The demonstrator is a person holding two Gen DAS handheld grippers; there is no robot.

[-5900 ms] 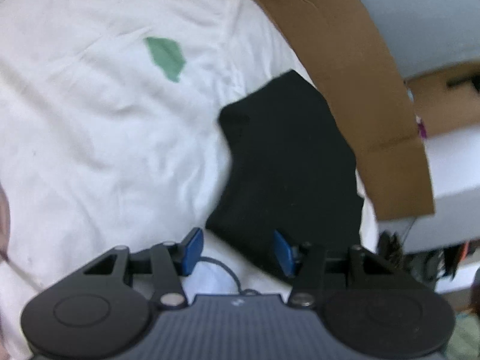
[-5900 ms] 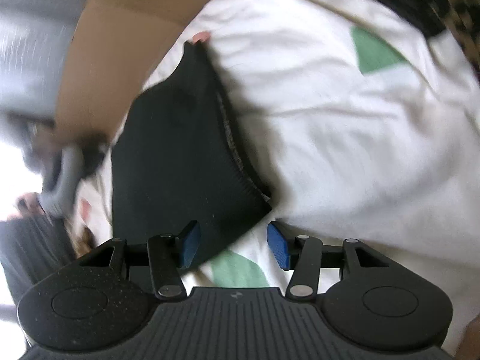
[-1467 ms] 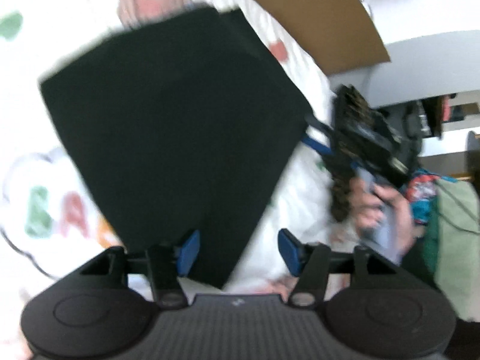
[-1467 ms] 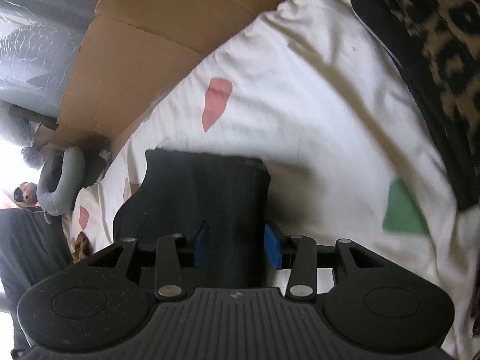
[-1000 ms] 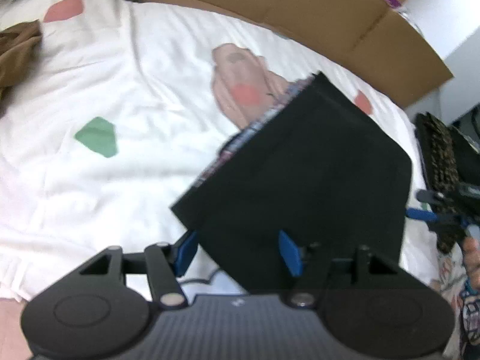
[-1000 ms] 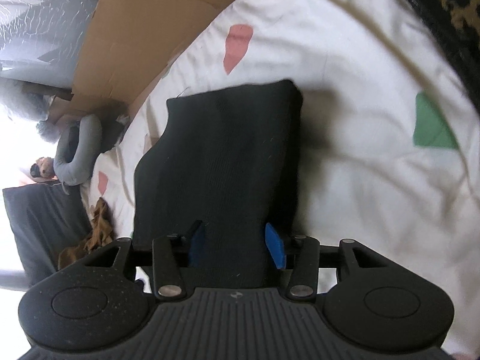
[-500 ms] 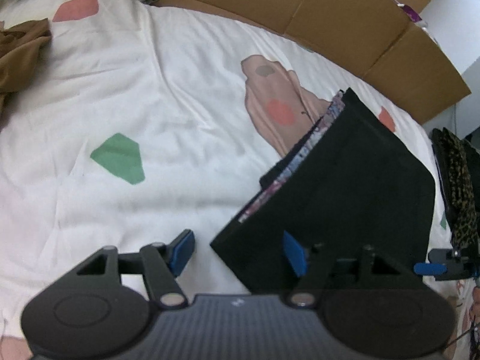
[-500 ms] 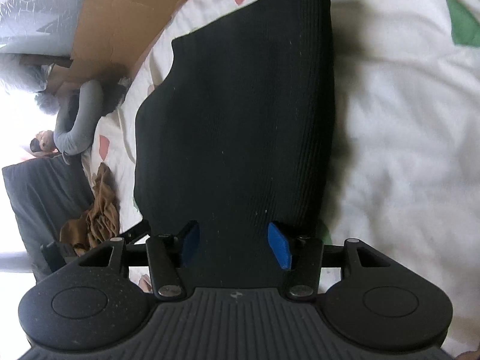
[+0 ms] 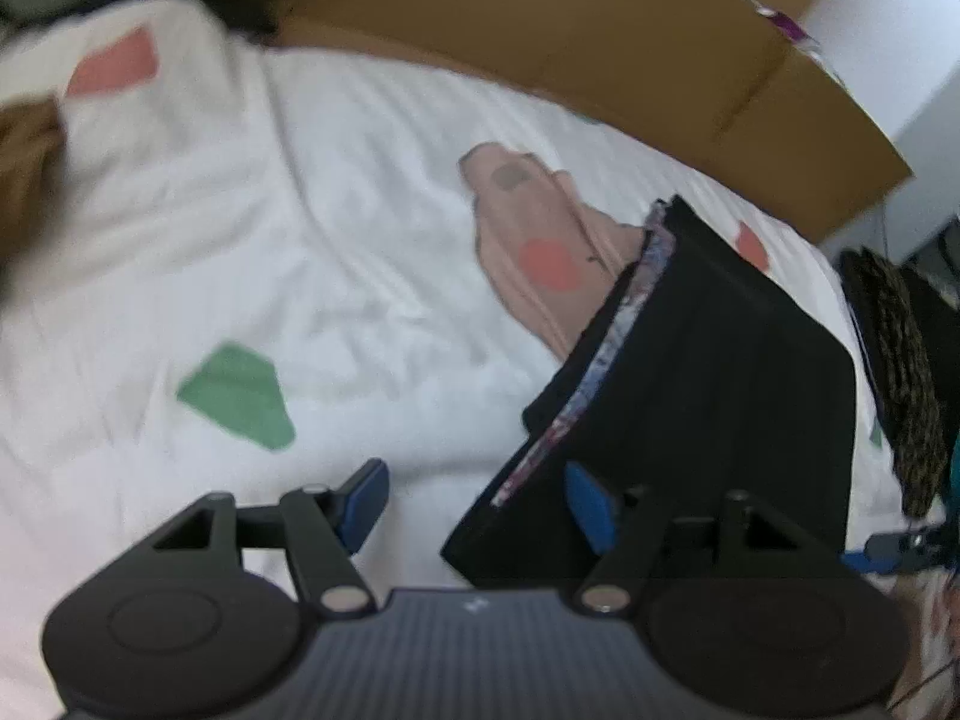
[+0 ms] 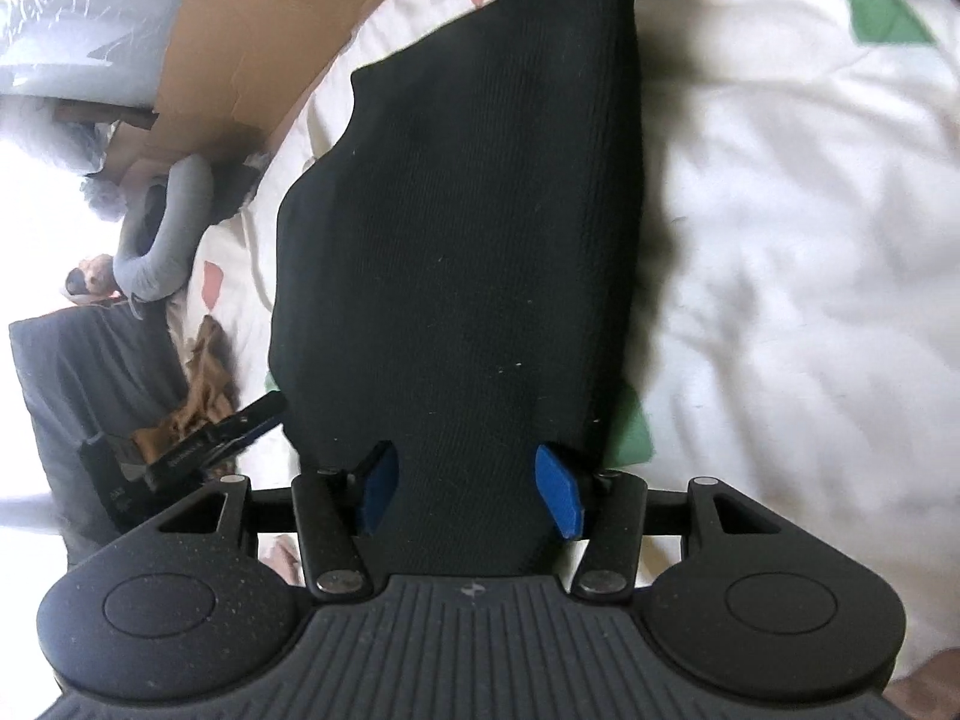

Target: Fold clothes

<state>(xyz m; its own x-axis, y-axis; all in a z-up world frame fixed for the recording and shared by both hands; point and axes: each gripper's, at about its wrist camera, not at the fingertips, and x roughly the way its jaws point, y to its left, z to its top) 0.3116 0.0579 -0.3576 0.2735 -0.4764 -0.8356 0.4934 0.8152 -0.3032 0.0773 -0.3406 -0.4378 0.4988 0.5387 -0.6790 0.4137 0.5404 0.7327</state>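
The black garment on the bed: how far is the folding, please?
Done: the black garment lies folded flat on a patterned piece, beside a pink item on the white sheet. In hand: nothing; the left gripper and right gripper both have their jaws apart. Left: the brown garment at the sheet's edge looks crumpled.

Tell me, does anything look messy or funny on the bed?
A little. The folded black garment sits on a stack, and a patterned layer pokes out along its left edge. A brown garment lies crumpled at the sheet's far left, unfolded.
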